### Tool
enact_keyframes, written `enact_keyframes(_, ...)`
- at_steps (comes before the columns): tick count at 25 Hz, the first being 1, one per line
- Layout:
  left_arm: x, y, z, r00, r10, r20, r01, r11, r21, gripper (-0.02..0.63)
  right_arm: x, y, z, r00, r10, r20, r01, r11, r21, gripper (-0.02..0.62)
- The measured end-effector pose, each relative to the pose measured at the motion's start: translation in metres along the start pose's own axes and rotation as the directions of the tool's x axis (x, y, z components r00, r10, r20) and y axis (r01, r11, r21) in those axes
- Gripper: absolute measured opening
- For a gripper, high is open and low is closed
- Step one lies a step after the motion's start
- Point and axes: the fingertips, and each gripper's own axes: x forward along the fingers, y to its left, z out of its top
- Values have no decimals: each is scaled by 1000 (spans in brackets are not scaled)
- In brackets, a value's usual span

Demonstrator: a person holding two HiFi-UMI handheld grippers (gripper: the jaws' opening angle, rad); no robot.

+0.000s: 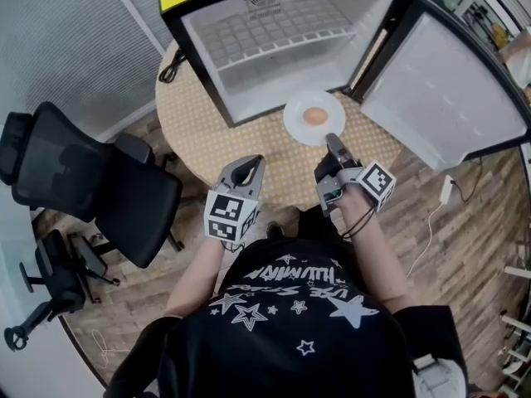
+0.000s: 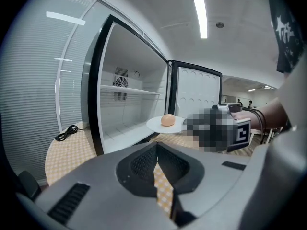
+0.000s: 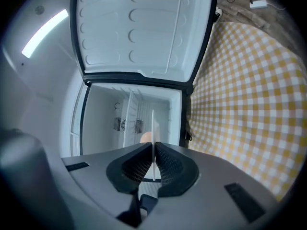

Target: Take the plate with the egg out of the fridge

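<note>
**Plate and egg in my right gripper, outside the fridge**

I stand at a round table (image 1: 189,114) with a yellow-and-white checked cloth. A small fridge (image 1: 217,73) sits on it, its door (image 1: 440,89) swung wide to my right. Around the table there is wooden floor (image 1: 469,222), a black office chair (image 1: 91,181) on my left, and slatted blinds (image 1: 58,40) beyond it. A black cable (image 1: 170,69) lies on the cloth beside the fridge.

The head view cuts off the fridge top. The right gripper view shows the plate (image 3: 153,138) only edge-on as a thin white line, and most of the egg (image 3: 146,137) is hidden behind my jaw.

My right gripper (image 1: 333,139) is clamped on the near rim of the white plate (image 1: 292,124). The egg (image 1: 314,116) sits at the plate's middle. The plate is held level, clear of the cloth, just in front of the fridge opening near the door hinge. My left gripper (image 1: 247,166) is empty with its jaws together, beside the right one and nearer to me than the plate.
</note>
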Motion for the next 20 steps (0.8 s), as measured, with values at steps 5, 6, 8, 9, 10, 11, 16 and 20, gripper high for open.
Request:
enact_keyframes(5, -4, 3, -2, 1000, 6, 1, -6, 1000, 6, 8, -5, 17, 1, 997, 69, 22, -70, 998, 6, 40)
enact_keyframes(6, -6, 0, -1, 1000, 6, 0, -6, 1000, 14, 8, -6, 23, 0, 996, 86, 18, -87, 996, 8, 40)
enact_keyframes(8, -10, -5, 1, 1000, 13, -2, -13, 1000, 21, 8, -10, 30, -1, 995, 104, 0, -104, 995, -4, 40)
enact_keyframes(9, -12, -7, 2, 1000, 20, -2, -20, 1000, 16, 9, -13, 31, -1, 995, 102, -10, -103, 995, -14, 40)
enact_keyframes(10, -14, -8, 3, 1000, 30, 1, -30, 1000, 7, 9, -15, 32, -1, 995, 99, -16, -99, 995, -18, 40)
enact_keyframes(11, -15, -10, 4, 999, 42, 5, -42, 999, -5, 8, -18, 32, 0, 995, 97, -21, -97, 995, -15, 40)
enact_keyframes(16, -13, -36, 10, 995, 102, 18, -101, 993, -57, 8, -40, 30, 17, 993, 101, -53, -101, 995, 19, 40)
enact_keyframes(20, -16, -70, 5, 994, 109, 3, -109, 993, -56, 8, -60, 27, 23, 990, 105, -98, -106, 994, -4, 41)
